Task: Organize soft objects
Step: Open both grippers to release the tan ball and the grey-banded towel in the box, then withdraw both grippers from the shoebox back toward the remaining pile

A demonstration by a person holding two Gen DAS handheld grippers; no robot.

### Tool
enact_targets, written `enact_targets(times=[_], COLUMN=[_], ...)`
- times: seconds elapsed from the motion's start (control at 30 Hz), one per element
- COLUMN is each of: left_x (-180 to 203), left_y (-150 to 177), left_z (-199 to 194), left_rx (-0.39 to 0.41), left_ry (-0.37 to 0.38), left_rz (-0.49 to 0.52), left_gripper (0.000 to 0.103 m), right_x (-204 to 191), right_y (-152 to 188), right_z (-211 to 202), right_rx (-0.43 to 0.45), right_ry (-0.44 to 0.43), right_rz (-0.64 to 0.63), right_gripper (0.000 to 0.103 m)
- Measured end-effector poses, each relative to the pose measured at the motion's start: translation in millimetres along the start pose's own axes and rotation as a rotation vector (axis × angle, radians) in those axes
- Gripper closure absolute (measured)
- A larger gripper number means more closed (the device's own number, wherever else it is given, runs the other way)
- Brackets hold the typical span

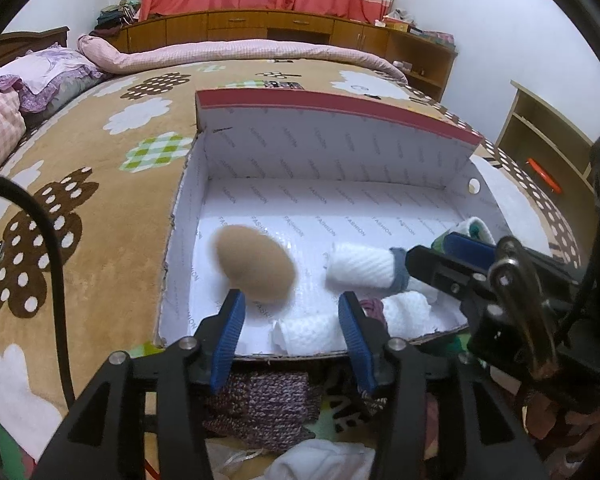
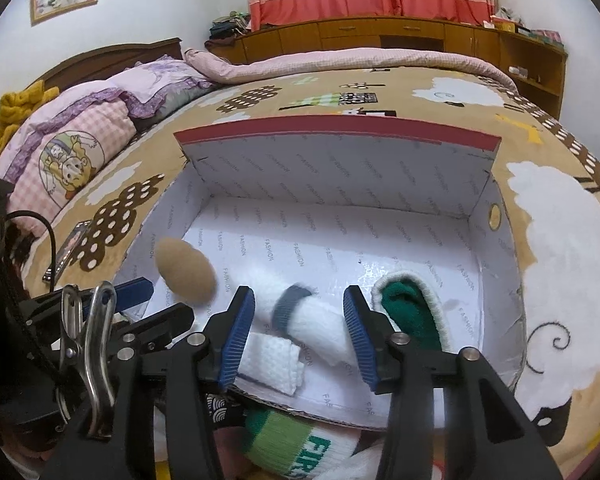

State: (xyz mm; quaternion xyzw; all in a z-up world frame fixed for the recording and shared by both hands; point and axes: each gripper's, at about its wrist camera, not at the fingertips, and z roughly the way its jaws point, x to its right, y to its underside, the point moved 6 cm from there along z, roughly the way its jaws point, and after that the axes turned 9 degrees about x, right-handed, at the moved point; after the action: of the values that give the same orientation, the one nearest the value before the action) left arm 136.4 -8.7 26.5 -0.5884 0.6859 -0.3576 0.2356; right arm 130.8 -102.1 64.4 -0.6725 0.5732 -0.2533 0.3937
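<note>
An open white cardboard box (image 1: 332, 160) with a red-edged lid lies on the bed. A tan rolled sock (image 1: 256, 266) is blurred in the air over the box's left part, just beyond my open, empty left gripper (image 1: 292, 334). It also shows in the right wrist view (image 2: 186, 272). A white rolled sock with a grey cuff (image 1: 364, 272) lies in the box, blurred in the right wrist view (image 2: 312, 320), between the fingers of my open right gripper (image 2: 300, 336). A green and white sock (image 2: 414, 312) and white folded cloths (image 2: 272, 362) lie in the box too.
Loose socks lie in front of the box: a purple knitted one (image 1: 260, 404), a white one (image 1: 320, 460), a green and white striped one (image 2: 292, 440). Pillows (image 2: 72, 148) lie at the left. A phone (image 2: 66, 252) lies on the brown blanket (image 1: 100, 168). Wooden cabinets (image 1: 284, 28) stand behind.
</note>
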Motion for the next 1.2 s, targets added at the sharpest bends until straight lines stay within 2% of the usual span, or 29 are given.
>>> enact_targets(times=[0.17,0.57,1.2], left_x=[0.2,3.4,-1.0], left_y=[-0.5,-3.5,10.4], left_z=[-3.5,-27.1,-76.2], left_rx=[0.003,0.026,0.057], left_ry=[-0.004,0.008,0.007], left_rz=[-0.001,0.002,0.017], left_gripper=[0.051,0.049,0.046], right_x=[1.4,-3.8,9.2], right_y=[-0.4,-8.4,8.5], right_z=[-1.9,-28.4,-81.3], right_rx=[0.005,0.049,0.091], right_ry=[-0.003,-0.019,0.001], right_rz=[0.009,0.002,0.042], right_gripper=[0.051,0.051,0.050])
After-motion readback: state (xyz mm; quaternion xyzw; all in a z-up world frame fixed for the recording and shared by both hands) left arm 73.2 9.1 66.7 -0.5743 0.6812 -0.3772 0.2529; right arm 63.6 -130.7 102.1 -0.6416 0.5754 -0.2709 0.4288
